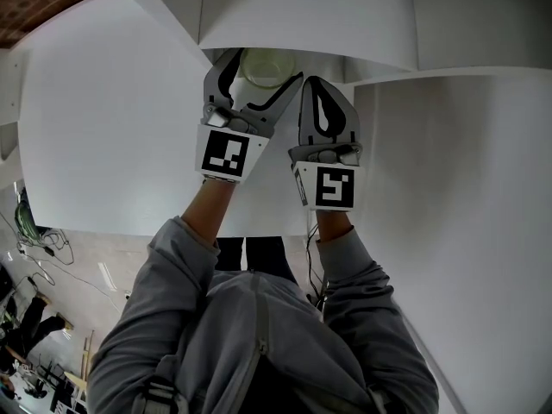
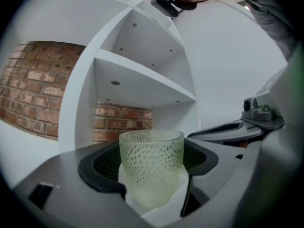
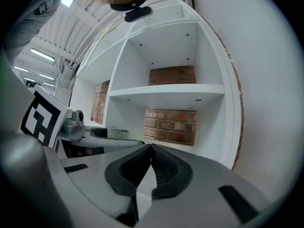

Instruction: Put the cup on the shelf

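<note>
Left hand-held gripper clasping dimpled glass cup, right hand-held gripper pinched together empty, white shelf ahead

cup in left claw, shelf behind

A white shelf unit has open boxes, one on top of the other. A red brick wall shows through the back of the boxes. The boards have a few small dark dots on their undersides. A big plain white panel is at the right of the unit. Long bright lights shine on the ceiling far off. The floor is pale, and some cables lie on it at the left.
</note>
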Available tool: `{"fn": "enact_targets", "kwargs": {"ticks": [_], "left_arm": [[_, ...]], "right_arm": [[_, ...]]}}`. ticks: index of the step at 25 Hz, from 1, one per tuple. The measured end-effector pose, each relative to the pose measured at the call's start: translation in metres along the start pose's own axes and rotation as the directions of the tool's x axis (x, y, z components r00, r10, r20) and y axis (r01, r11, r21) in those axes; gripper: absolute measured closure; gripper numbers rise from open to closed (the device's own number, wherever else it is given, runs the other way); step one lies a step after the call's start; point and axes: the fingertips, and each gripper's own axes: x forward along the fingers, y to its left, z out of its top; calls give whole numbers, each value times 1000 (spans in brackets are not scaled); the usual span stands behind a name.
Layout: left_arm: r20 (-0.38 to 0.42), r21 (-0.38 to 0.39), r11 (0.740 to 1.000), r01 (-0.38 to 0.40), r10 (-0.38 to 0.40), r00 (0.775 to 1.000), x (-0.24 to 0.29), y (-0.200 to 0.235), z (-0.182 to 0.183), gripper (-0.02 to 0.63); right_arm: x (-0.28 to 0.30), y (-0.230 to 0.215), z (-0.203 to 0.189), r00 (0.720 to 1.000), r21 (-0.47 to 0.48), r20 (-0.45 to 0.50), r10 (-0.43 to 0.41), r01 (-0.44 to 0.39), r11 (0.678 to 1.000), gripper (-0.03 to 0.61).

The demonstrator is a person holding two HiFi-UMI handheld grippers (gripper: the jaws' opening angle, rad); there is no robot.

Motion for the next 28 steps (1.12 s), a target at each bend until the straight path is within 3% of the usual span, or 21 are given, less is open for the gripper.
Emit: {"fn": "enact_targets", "kwargs": {"ticks": [14, 28], "left_arm": [[-89, -11, 1000, -25, 24, 996, 16, 6, -40, 235], [-106, 38, 998, -58, 61, 992, 41, 15, -53, 235]], "right_arm": [[11, -9, -32, 998, 6, -60, -22, 23, 1000, 552], [23, -25, -37, 998, 21, -61, -15, 17, 1000, 552]]}}
